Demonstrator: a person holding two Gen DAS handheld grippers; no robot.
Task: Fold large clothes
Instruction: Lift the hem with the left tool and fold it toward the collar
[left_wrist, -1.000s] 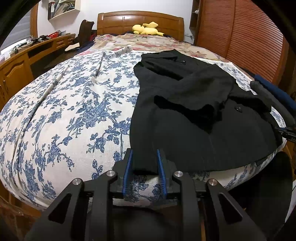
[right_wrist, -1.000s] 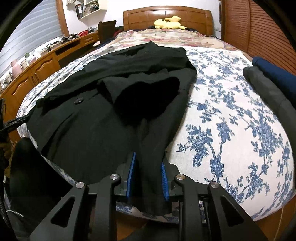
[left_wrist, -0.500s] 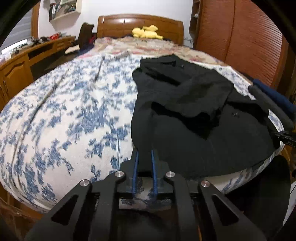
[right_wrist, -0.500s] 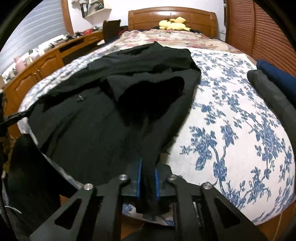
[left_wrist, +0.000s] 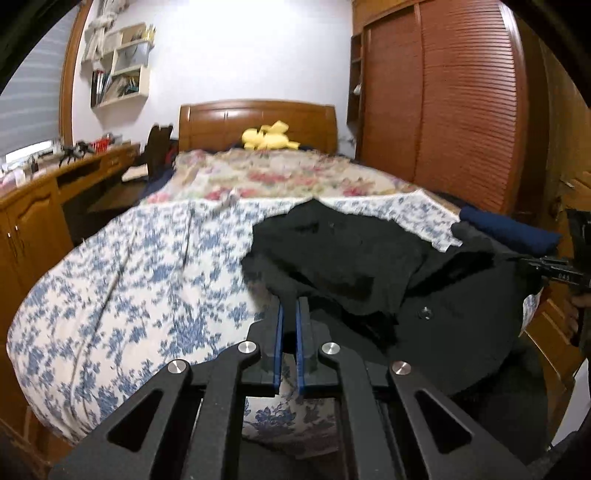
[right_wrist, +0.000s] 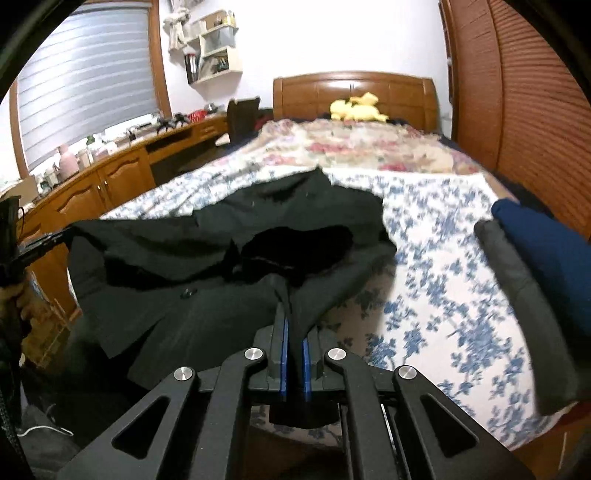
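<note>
1. The bed (left_wrist: 110, 280), under its blue-flowered cover, carries everything. A yellow plush toy (left_wrist: 267, 136) lies far off at the headboard.
2. The black coat (left_wrist: 369, 266) lies on the near part of the bed, its hem end raised off the cover and stretched between my two claws. The collar end rests further up, with one sleeve lying across the chest.
3. Two folded garments, dark blue and grey (right_wrist: 535, 251), lie along the bed's right edge, well apart from the coat.
4. My left claw (left_wrist: 289, 314) is clenched on the hem corner at its side; the blue pads stand nearly together with black cloth between them.
5. My right claw (right_wrist: 293, 325) is likewise clenched on the other hem corner, cloth pinched between its pads.
6. I judge this to be the lengthwise fold, just begun: hem lifted, not yet laid over.
7. The next move calls for carrying both corners forward together, level and evenly taut, towards the collar, so that the hem lands square on the shoulders without dragging the sleeve askew.
</note>
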